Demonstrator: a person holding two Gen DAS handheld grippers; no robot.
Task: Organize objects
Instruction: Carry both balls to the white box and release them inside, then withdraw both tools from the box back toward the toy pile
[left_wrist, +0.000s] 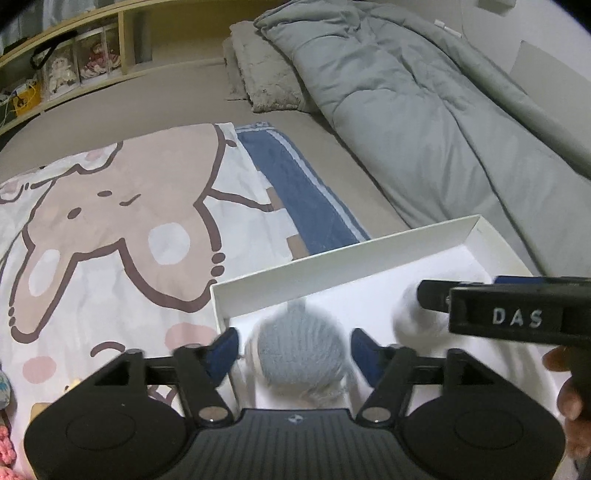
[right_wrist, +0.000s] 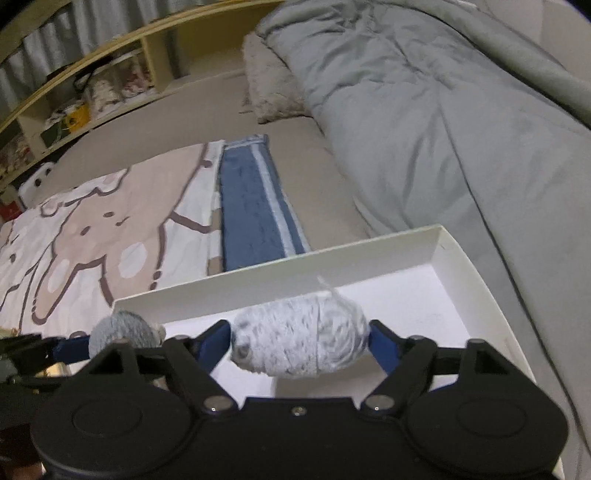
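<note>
Both yarn balls hang just over the near part of the white box (right_wrist: 424, 243): the left gripper (left_wrist: 293, 350) has its fingers spread either side of the grey yarn ball (left_wrist: 299, 350), seemingly released or barely touching, while the right gripper (right_wrist: 299, 341) is clenched on the white yarn ball (right_wrist: 299, 338), whose long axis runs left to right between the fingers. The box floor lies directly below and slightly far of both grippers. Motion blur hides real contact, and the box's near edge is cut off.
</note>
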